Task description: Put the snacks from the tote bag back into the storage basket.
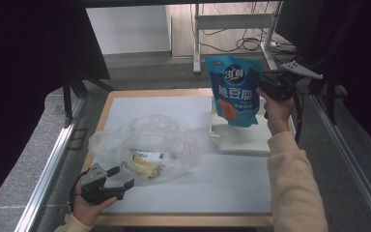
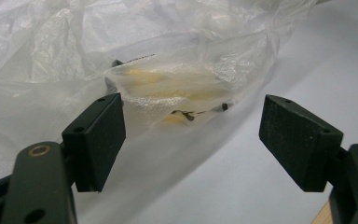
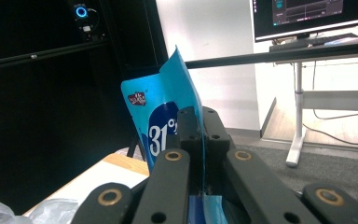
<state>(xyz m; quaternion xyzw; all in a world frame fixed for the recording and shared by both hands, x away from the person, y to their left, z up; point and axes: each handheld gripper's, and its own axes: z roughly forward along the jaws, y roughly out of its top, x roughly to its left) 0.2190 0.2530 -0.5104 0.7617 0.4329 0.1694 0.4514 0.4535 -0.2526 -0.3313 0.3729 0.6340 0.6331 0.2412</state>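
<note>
Right fingers (image 3: 200,140) clamped on blue pouch (image 1: 234,92)

Left gripper (image 1: 115,180) sits low at the near edge, jaws wide apart; right gripper (image 1: 256,79) is raised, jaws clamped together.

White-topped table (image 1: 183,193) with clear plastic bag (image 1: 145,145) and white tray (image 1: 241,137)

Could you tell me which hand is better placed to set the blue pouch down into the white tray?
The right. The right gripper is already shut on the blue pouch, holding it above the white tray. The left gripper sits open by the plastic bag.
</note>
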